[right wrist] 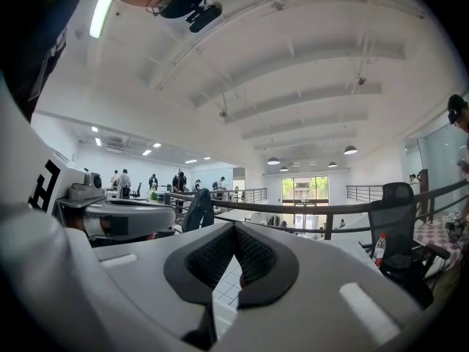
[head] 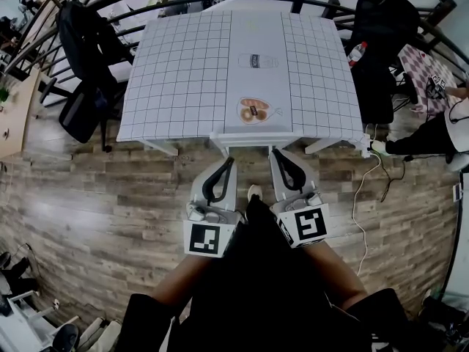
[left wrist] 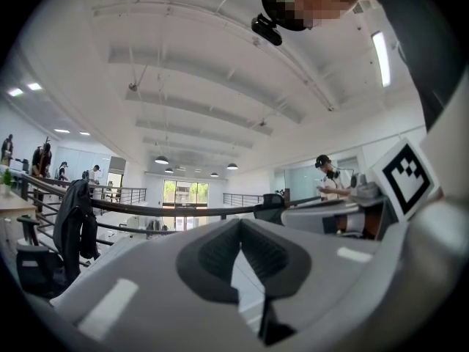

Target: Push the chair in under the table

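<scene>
chair [head: 253, 139] seems already in under the tabletop [head: 183, 72]; left hand-held gripper [head: 230, 160] and right hand-held gripper [head: 278, 154] hover just short of it, jaws closed, empty; next, likely just withdraw.

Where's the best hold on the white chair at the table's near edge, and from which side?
Take the white back rail from the person's side, one gripper near each end. It runs along the near edge of the table and is the only part of the chair showing. The left gripper and right gripper are both shut, so pressing with closed tips probably suits better than clamping.
</scene>
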{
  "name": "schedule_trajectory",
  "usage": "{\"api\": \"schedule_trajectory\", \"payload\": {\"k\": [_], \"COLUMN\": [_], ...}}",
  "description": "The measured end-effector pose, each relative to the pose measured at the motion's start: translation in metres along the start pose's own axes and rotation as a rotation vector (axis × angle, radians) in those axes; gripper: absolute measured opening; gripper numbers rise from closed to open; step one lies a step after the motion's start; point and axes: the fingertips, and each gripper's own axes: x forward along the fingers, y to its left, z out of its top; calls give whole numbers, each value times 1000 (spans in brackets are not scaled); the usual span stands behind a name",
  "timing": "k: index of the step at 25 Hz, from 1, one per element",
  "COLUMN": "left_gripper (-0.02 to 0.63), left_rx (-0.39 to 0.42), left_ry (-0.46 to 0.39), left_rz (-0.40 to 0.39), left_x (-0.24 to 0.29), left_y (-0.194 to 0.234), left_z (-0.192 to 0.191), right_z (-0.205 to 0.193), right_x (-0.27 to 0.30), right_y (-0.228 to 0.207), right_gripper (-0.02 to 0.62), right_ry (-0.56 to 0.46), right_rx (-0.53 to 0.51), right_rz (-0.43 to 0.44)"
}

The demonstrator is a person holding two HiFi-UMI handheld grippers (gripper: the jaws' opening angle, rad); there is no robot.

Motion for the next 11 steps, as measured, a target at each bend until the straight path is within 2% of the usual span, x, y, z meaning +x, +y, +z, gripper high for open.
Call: {"api": "schedule_trajectory", "payload": {"k": [11], "left_gripper": [9], "left_rx": [3], "left_ry": [5], "left_rz": [13], "left_x": [-8], "left_y": [2], "left_z": [-5], "right_z": [4], "right_x": [-5], "right_y": [6], "right_gripper": [-3], "right_ry": [-11], "right_rx": [-15], "right_rz": [-3]}}
